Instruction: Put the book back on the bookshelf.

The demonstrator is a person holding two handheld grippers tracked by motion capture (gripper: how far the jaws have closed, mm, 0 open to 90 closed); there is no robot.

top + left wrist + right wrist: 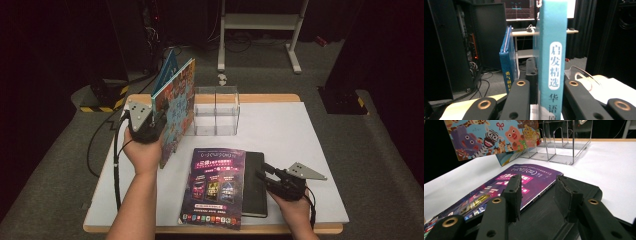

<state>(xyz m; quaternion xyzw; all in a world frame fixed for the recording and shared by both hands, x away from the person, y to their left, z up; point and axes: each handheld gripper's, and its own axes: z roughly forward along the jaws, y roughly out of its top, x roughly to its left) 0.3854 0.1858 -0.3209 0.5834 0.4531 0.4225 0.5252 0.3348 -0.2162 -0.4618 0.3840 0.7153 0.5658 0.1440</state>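
Teal, the spine that my left tongs clamp: the jaws are closed tight on a picture book, one jaw on each side of the spine, and the book stands upright in the grip. In the high view it is at the left side of the bench, its cartoon-animal cover facing right, its lower corner low over the white top (touching or just clear, I cannot tell). It stands just beside the clear rack, to the rack's left. A second blue book shows behind it in the left gripper view, upright and slightly open at the top.

My right tongs are partly open, with nothing gripped. They are low over the black notebook, which lies flat near the front edge of the bench; the jaws point along its cover towards the rack. Whether the tips rest on the cover I cannot tell. A purple magazine lies flat to the notebook's left, its right edge overlapping the notebook's left side.

The rack is see-through plastic with upright dividers and stands towards the back of the bench, well apart from the right tongs.

My left hand holds its tongs up at book height; my right hand is down by the near edge.
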